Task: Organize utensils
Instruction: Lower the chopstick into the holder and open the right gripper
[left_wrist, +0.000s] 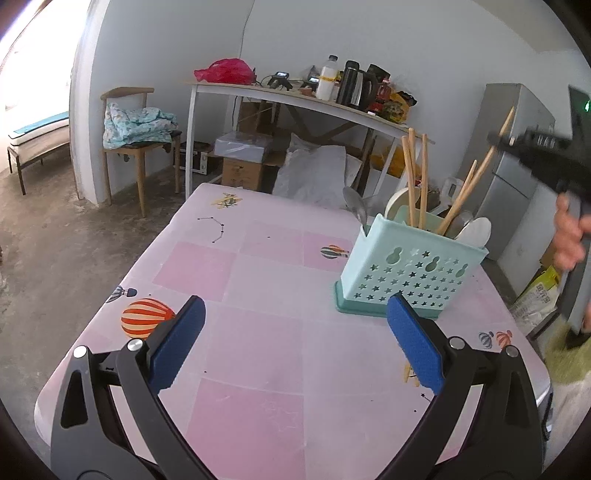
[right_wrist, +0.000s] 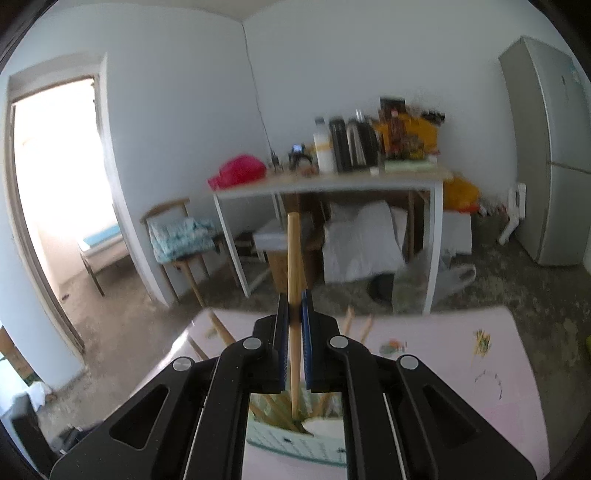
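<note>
The left gripper (left_wrist: 295, 347) is held low over the pink worktop (left_wrist: 258, 280), tilted downward, with its blue pads (left_wrist: 177, 343) spread wide and nothing between them. Only bare tablecloth is seen in the gap. To the left of its left finger a printed orange-striped balloon (left_wrist: 146, 317) is seen on the cloth.

Further right, just beyond the right pad, the mint-green utensil holder (left_wrist: 410, 273) is found standing upright on the worktop near its right edge. Several wooden chopsticks (left_wrist: 415, 177) are seen rising from it, some upright and some leaning to the right, together with a metal spoon (left_wrist: 354, 208) at its left corner and a white spoon (left_wrist: 476, 230) at its right.

At the far right of the left wrist view the right gripper (left_wrist: 532, 147) is seen blurred, raised above the holder, with the person's hand (left_wrist: 570, 236) wrapped round its grip.

In the right wrist view the right gripper (right_wrist: 294, 314) is shown closed on a single chopstick (right_wrist: 294, 258), which is clamped upright between the pads. The stick's lower end is seen reaching down into the holder (right_wrist: 295, 443) directly beneath, among the other sticks.
</note>
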